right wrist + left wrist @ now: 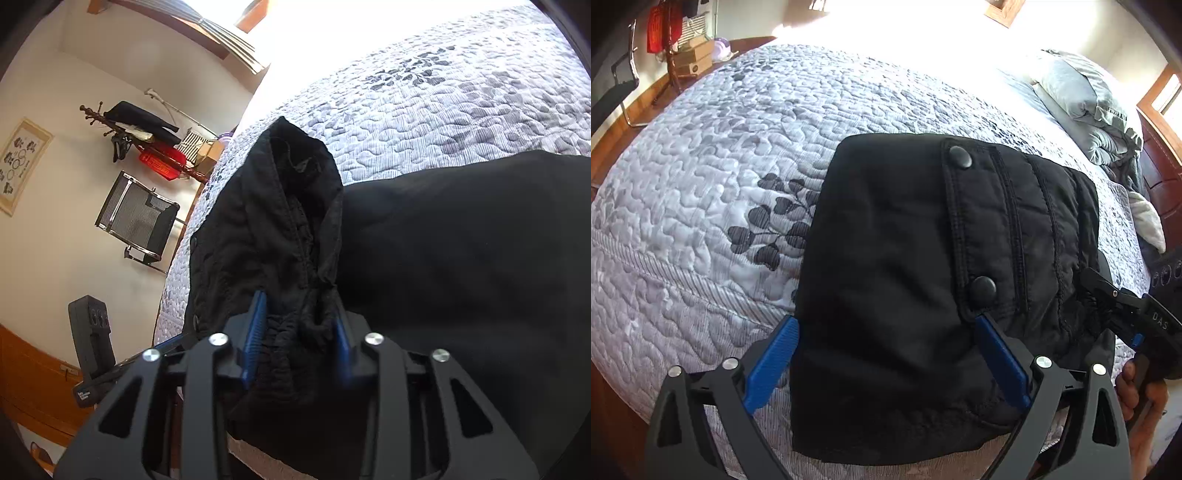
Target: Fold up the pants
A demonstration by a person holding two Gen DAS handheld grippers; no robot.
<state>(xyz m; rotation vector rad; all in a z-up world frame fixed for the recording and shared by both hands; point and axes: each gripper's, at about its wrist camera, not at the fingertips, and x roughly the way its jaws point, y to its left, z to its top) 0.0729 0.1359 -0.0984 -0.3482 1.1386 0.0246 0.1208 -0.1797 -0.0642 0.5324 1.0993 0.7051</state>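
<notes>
Black pants [923,288] lie folded in a thick bundle on the quilted bed, with two snap buttons on a flap facing up. My left gripper [886,332] is open, its blue fingers [772,362] straddling the near end of the bundle. My right gripper [299,325] is shut on a bunched edge of the pants [288,229], which stands up between its blue pads. In the left wrist view the right gripper [1108,299] shows at the bundle's right edge.
The grey floral quilt [720,177] covers the bed. Pillows and bedding [1082,96] lie at the head, far right. A chair [140,218], a coat rack [136,136] and wooden floor are beyond the bed's far side.
</notes>
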